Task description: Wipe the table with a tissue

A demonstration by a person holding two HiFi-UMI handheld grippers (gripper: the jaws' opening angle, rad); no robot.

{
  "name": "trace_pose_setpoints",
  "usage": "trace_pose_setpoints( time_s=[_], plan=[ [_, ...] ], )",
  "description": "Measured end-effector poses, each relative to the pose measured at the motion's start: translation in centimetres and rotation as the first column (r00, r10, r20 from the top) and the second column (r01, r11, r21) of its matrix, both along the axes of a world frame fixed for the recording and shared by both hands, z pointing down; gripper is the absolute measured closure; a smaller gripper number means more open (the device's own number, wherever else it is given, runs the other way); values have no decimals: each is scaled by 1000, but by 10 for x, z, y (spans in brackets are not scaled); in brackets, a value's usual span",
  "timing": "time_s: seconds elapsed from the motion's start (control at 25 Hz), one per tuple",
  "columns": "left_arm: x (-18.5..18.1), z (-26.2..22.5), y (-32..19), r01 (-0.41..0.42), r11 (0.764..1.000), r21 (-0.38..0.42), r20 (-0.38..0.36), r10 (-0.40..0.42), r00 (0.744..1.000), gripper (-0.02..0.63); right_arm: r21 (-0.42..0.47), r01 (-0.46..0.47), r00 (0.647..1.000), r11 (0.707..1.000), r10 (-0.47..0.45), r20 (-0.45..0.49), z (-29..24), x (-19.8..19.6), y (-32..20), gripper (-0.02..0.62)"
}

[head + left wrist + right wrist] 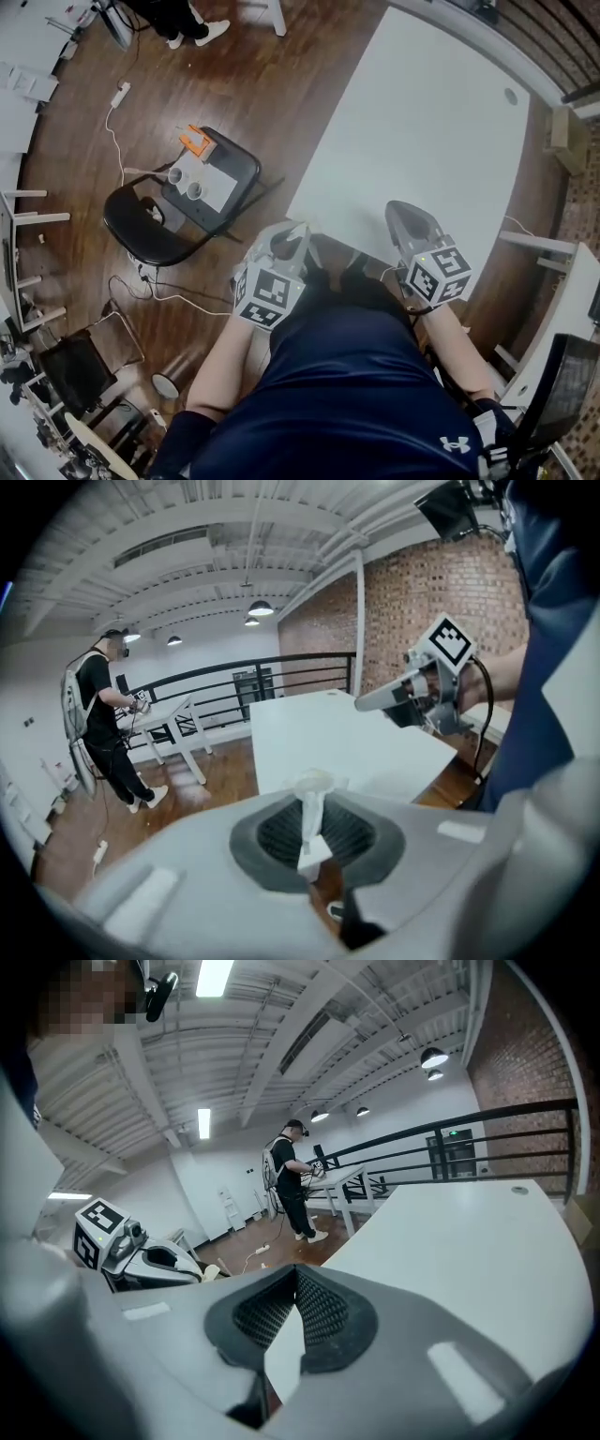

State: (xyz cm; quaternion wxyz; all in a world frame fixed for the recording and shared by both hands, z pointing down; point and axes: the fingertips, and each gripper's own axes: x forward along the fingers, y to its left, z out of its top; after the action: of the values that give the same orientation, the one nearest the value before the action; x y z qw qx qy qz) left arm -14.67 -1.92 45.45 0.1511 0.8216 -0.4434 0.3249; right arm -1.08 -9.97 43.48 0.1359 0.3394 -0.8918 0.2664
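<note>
The white table (422,122) is stretching ahead, the left hand-held gripper (292,232) is hovering at its near corner, clenching a twisted white tissue (312,785), the right hand-held gripper (405,214) hovering alongside, closed and empty.

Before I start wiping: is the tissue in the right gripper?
No, the jaws of the right gripper meet with nothing between them; the tissue is pinched in the left gripper.
</note>
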Motion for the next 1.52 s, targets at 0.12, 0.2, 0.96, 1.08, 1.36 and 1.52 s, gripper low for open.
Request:
trace_pose_setpoints(
  time_s=[0.12,0.2,0.96,1.08,1.36,1.52],
  plan=[
    [-9,-7,6,42,999,8,-82,-41,996,586,19,-5,1000,1000,5,3,1,-9,8,592],
    [-9,-17,7,74,997,2,-170,-73,983,586,37,-15,1000,999,15,4,0,-11,13,592],
    [33,-123,-22,168,981,102,-498,-96,862,586,187,-113,982,976,81,172,-96,3,8,592],
    [27,-127,-28,193,975,113,-507,-110,855,586,212,-93,983,973,55,177,-105,-3,5,592],
    [24,-124,-30,227,970,92,-541,-143,829,586,238,-78,980,968,31,197,-116,-7,9,592],
    [23,-121,-31,230,970,81,-551,-149,821,586,233,-89,976,968,38,216,-117,-9,10,592]
  ],
)
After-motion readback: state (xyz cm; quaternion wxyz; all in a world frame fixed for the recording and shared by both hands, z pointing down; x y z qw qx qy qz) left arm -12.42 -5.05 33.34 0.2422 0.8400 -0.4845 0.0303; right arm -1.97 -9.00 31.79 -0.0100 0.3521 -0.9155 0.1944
